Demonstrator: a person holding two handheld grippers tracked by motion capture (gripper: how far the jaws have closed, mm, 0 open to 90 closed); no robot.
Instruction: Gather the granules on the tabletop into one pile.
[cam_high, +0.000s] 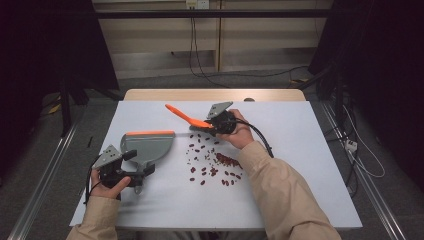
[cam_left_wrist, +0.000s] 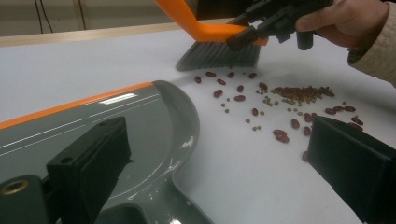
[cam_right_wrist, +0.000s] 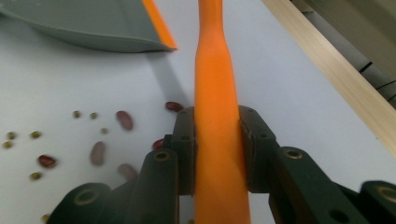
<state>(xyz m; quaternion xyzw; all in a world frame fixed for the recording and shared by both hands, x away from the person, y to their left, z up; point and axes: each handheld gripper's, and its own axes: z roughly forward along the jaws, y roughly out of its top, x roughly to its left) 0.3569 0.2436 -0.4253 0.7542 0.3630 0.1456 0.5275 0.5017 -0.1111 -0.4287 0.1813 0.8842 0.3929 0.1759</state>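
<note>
Right tool (cam_right_wrist: 219, 154) clamps the smooth, tapering orange brush handle (cam_right_wrist: 212, 84).

No readable text, no labels, no brand marks, no numbers or signs on anything in view

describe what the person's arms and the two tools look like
Both arms wear beige sleeves. Each hand holds a black tool with two blocky black jaws, a grey three-cornered plate on top and a black cable behind: the left tool and the right tool.
</note>
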